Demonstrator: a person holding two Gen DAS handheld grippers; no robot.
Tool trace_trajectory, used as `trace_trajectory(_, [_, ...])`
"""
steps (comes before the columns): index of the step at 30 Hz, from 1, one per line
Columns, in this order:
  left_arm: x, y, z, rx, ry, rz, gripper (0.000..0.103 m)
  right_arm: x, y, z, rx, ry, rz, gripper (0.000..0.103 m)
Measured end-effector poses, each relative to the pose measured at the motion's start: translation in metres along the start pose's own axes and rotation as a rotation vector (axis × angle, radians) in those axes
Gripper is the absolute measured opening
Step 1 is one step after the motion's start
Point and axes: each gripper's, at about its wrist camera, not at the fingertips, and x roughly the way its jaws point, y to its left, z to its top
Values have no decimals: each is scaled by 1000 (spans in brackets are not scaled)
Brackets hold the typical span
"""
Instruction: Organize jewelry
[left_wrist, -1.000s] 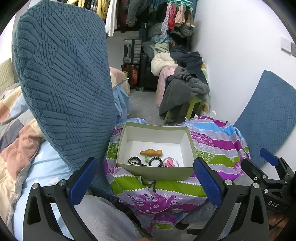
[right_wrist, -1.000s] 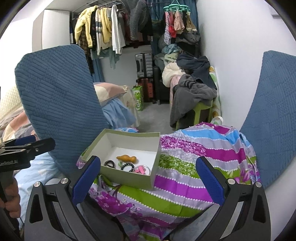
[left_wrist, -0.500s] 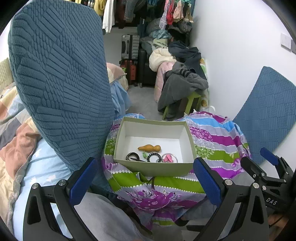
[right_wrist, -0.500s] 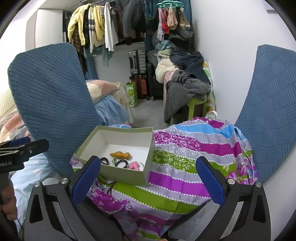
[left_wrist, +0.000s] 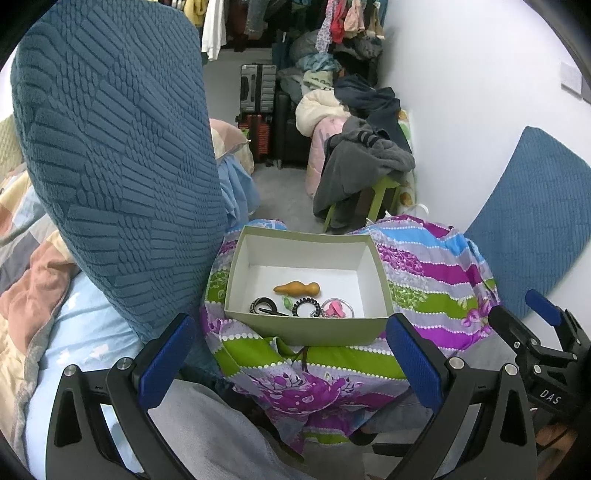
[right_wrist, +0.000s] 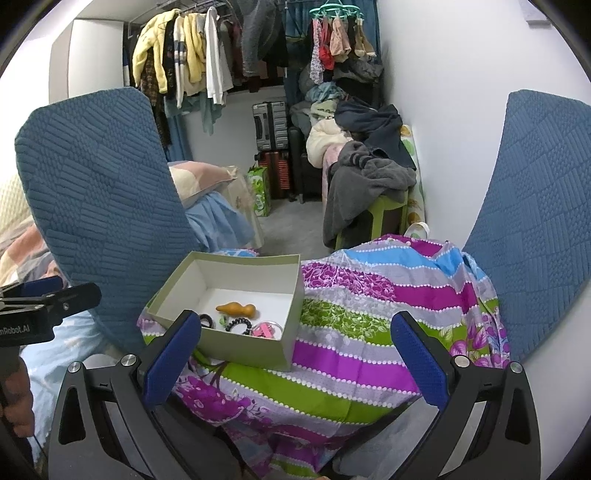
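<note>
both the left gripper (left_wrist: 288, 354) and the right gripper (right_wrist: 295, 354) hang spread wide and empty, short of the green box (left_wrist: 306, 326) on the striped cloth (right_wrist: 373, 306). its jewelry (left_wrist: 301, 304) sits bunched against the near wall; a reach likely snags neighbours or shoves the box across loose fabric.

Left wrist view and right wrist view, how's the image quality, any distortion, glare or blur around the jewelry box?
Left wrist view: strong fisheye bending with dark corners; the box is sharp and evenly lit, no glare, and the small pieces inside it are readable. Right wrist view: same curved distortion, the white wall bright but not blown out; the box is sharp, partly hidden by the right gripper's left finger.
</note>
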Motion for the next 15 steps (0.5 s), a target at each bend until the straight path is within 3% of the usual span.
trace_trajectory(15, [-5, -5, 0, 22, -3, -2, 103, 3, 2, -2, -3, 9, 11, 103])
